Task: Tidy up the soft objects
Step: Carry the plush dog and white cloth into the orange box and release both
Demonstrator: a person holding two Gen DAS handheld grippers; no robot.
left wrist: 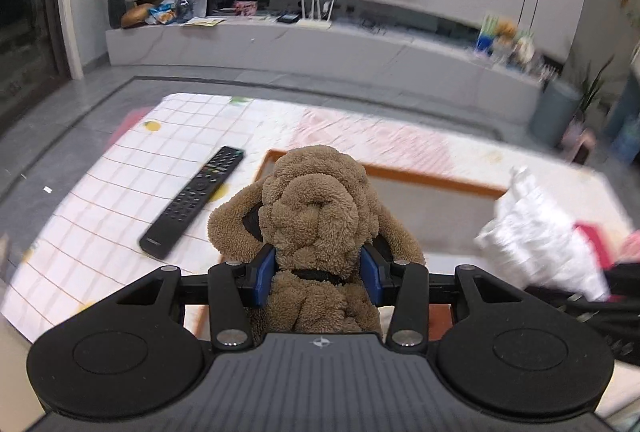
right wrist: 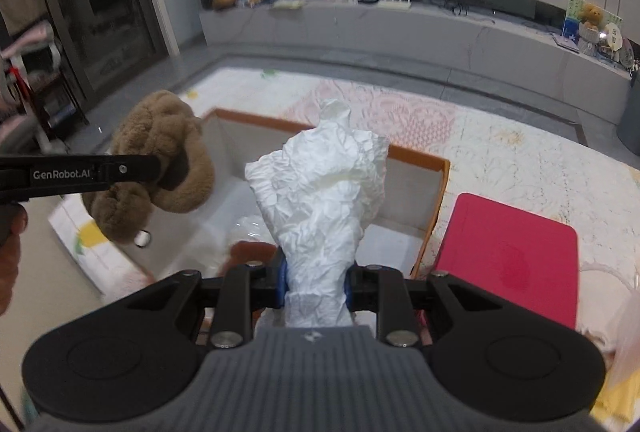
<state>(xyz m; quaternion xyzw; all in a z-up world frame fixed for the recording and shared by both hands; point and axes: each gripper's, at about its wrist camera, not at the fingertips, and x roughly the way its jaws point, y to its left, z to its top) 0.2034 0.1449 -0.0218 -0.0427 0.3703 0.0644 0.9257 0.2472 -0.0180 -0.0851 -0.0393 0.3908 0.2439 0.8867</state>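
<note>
My right fingers [right wrist: 316, 282] pinch the crumpled white cloth [right wrist: 320, 184] directly above the open box [right wrist: 416, 188] (left fingers [left wrist: 318, 272] clamp the brown plush [left wrist: 316, 208] beside its rim).

- A brown, curly-furred plush toy [left wrist: 320, 208] stands upright, pinched at its neck with a black collar, raised over the left near edge of the box.
- A crumpled white soft bundle [right wrist: 320, 192] stands upright, squeezed at its lower end, above the box.
- An open, orange-rimmed white cardboard box [right wrist: 416, 156] sits on the patterned worktop.
</note>
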